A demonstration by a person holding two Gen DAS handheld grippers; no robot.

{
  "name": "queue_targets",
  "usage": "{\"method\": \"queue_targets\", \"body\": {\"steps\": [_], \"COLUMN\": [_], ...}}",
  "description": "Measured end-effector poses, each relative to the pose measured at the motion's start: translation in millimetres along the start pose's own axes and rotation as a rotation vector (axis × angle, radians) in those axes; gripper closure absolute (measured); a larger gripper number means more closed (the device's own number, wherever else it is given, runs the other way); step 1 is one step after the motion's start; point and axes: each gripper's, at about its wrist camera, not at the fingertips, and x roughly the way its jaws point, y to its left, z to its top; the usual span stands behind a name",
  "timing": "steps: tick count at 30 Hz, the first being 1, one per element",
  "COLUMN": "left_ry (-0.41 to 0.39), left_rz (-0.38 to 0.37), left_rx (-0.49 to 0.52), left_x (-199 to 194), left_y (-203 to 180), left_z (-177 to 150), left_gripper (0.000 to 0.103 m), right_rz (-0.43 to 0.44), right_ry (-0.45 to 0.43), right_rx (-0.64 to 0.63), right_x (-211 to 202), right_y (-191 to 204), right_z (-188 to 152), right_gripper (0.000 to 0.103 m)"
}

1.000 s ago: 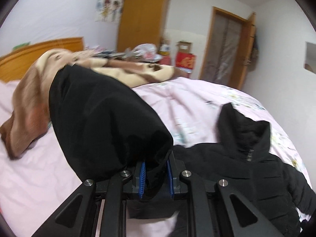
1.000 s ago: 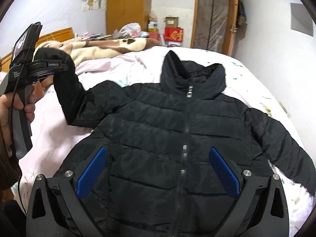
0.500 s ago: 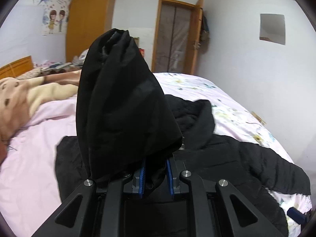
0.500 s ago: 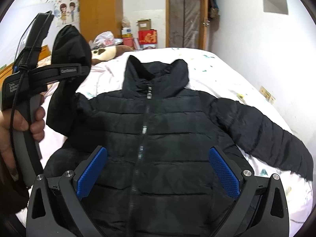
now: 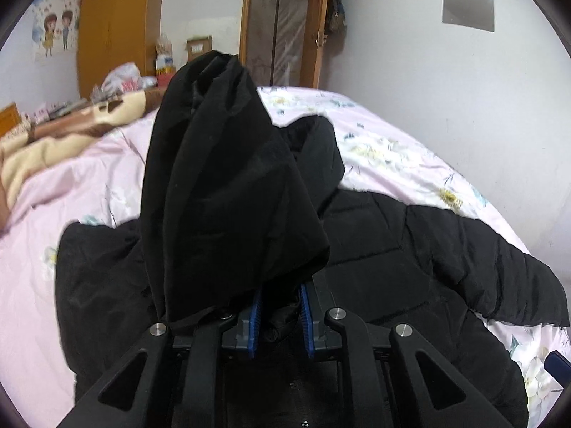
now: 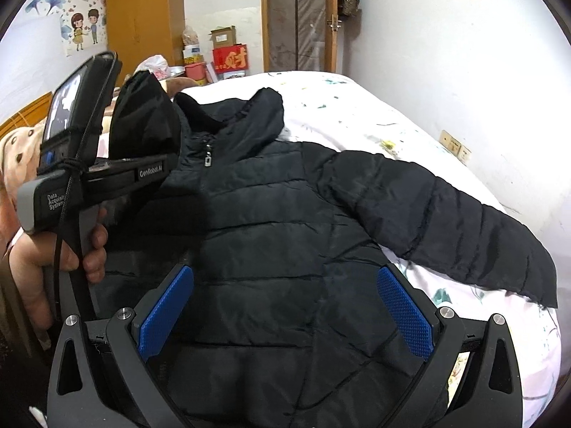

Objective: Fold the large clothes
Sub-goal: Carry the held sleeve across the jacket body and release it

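Our black jacket [image 6: 285, 232] lies front-up on the bed [image 6: 374, 114], collar toward the door. Our left gripper [image 5: 280, 312] clamps its sleeve [image 5: 221, 185], now swung over the chest from the bedside; our right gripper [image 6: 285, 317] hovers wide, empty.

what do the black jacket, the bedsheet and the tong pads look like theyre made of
Black jacket: likely a synthetic shell, nylon or polyester, with a slight sheen and puffy stitched quilting, so padded. Bedsheet: soft matte woven fabric, pale pink with a floral print, probably cotton or a blend. Right tongs' pads: blue, dimpled grid texture, probably rubber or soft plastic.
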Motion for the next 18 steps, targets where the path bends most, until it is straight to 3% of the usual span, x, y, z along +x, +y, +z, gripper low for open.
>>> {"method": "queue_targets", "body": {"steps": [1,3,5,6,11,18], "left_ry": [0.004,0.007,0.003,-0.006,-0.004,-0.029], "left_rz": [0.011,0.004,-0.049,-0.051,-0.071,0.027], "left_rx": [-0.002,0.008,0.014,0.015,-0.020,-0.041], "left_x": [4,7,5,1,-11,-44], "left_y": [0,0,0,2,18,82], "left_z": [-2,-6,-8,-9,-6,1], "left_gripper": [0.083,0.068,0.031,0.028,0.026,0.026], "right_rz": [-0.002,-0.005,-0.009,-0.013,-0.025,-0.025], "right_ry": [0.004,0.009,0.016,0.017,0.026,0.037], "right_rx": [0.001,0.002,0.002,0.003,-0.004,-0.032], "right_x": [2,5,7,8,14,40], "right_y": [-1,-3,-3,-3,-1,3], "right_z": [0,-1,-1,-1,1,16], "right_gripper": [0.001,0.001,0.001,0.001,0.001,0.001]}}
